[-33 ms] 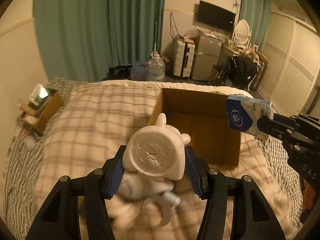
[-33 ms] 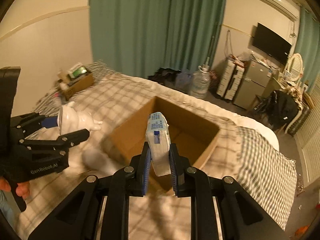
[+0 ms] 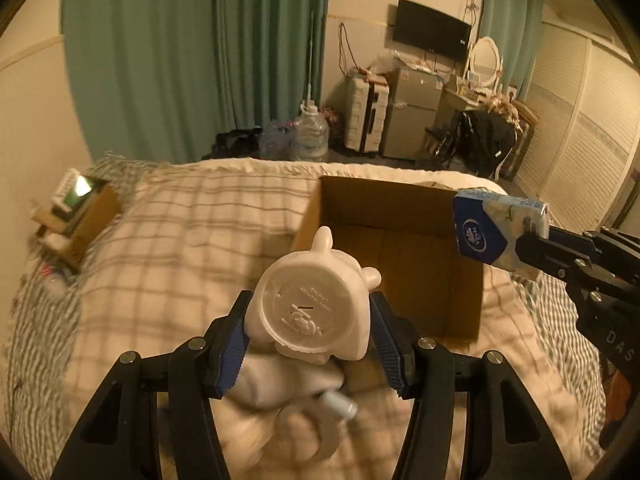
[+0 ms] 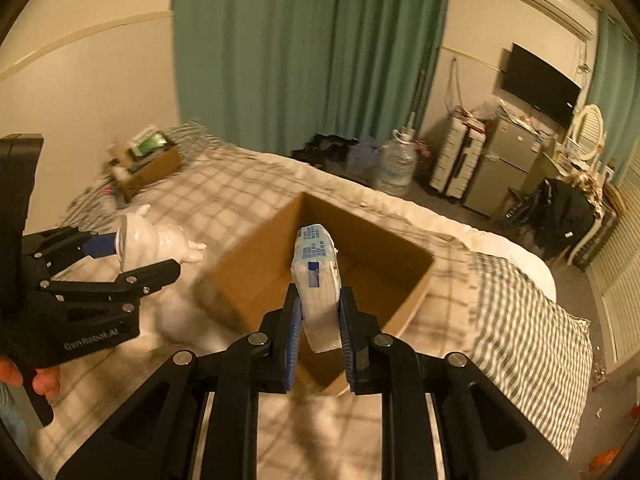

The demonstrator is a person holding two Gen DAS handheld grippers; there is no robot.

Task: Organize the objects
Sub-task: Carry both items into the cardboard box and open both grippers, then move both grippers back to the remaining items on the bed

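My left gripper (image 3: 310, 326) is shut on a white ceramic animal figurine (image 3: 314, 308), base toward the camera, held above the bed at the near left corner of an open cardboard box (image 3: 464, 280). It also shows in the right wrist view (image 4: 154, 246). My right gripper (image 4: 318, 316) is shut on a blue and white tissue pack (image 4: 316, 284), held above the box's near edge (image 4: 416, 292). The pack shows in the left wrist view (image 3: 498, 228) over the box's right side. The box interior looks empty.
The box lies on a bed with a checked blanket (image 3: 180, 240). A smaller box of items (image 3: 76, 216) sits at the bed's far left. White cloth and a small white tube (image 3: 338, 404) lie under my left gripper. Curtains, a water jug, fridge and TV stand beyond.
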